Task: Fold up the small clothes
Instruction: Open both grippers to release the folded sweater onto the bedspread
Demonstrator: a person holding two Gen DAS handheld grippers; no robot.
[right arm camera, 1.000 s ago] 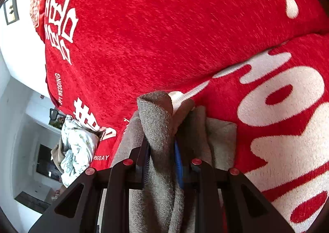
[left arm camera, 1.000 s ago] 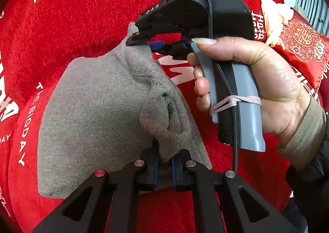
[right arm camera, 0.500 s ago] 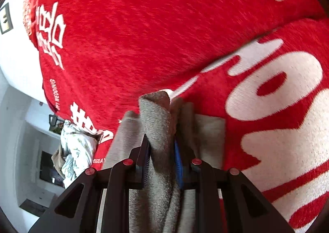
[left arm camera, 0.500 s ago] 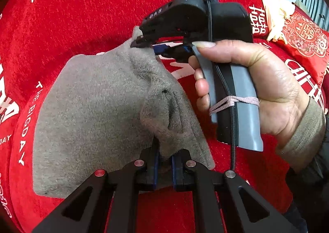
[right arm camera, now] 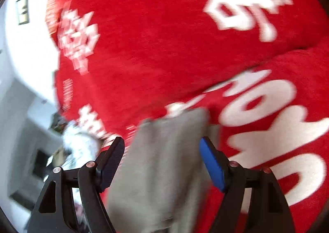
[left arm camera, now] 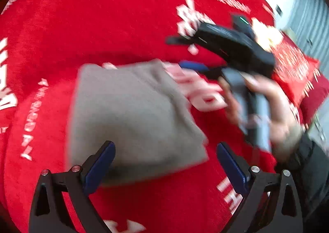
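A small grey knit garment [left arm camera: 131, 117] lies folded flat on the red blanket [left arm camera: 123, 27]. My left gripper [left arm camera: 164, 150] hangs just above its near edge; its jaws are opening wide and the cloth is free of the blue pads. A hand holds the right gripper [left arm camera: 181, 51] beyond the garment's far right corner, its jaws opening and holding nothing. In the right wrist view the garment [right arm camera: 164, 161] lies below and between the spread fingers of the right gripper [right arm camera: 162, 146], untouched by them. Both views are motion-blurred.
The red blanket [right arm camera: 164, 47] with white lettering covers the whole bed. A red embroidered cushion [left arm camera: 294, 68] lies at the far right. Crumpled pale clothes [right arm camera: 80, 146] sit off the bed's edge, with a room floor and furniture behind them.
Both grippers were shut on the grey garment's corners; both have let go, opened wide and pulled back and up. The garment has dropped flat onto the blanket.
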